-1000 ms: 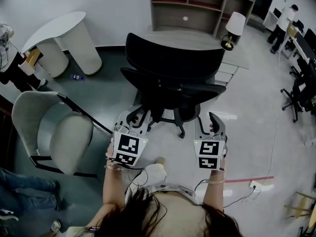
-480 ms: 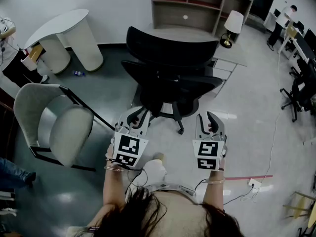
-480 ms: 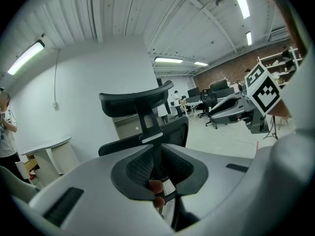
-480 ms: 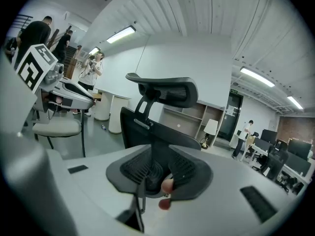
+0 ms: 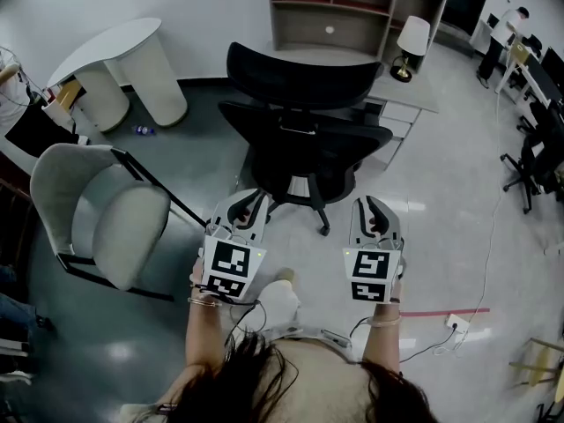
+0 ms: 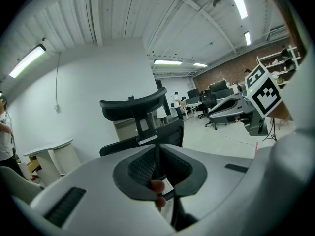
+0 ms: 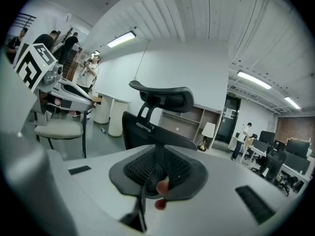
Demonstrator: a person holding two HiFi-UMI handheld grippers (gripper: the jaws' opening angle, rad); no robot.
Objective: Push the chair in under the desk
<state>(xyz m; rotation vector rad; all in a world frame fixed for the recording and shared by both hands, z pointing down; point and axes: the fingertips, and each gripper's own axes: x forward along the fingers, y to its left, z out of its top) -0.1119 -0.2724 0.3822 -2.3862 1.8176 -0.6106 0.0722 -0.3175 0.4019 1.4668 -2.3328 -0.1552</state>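
Left jaws: on my left gripper (image 5: 248, 203) they are down to a narrow slit and closing, with nothing between them.
Right jaws: my right gripper (image 5: 373, 208) is the same, narrow, closing and empty.
Chair: the black office chair (image 5: 304, 139) is straight ahead on the far side of both grippers and apart from them. Its backrest faces me, at the desk's (image 5: 414, 95) near edge.
Desk: a lamp (image 5: 409, 47) stands at its right end.
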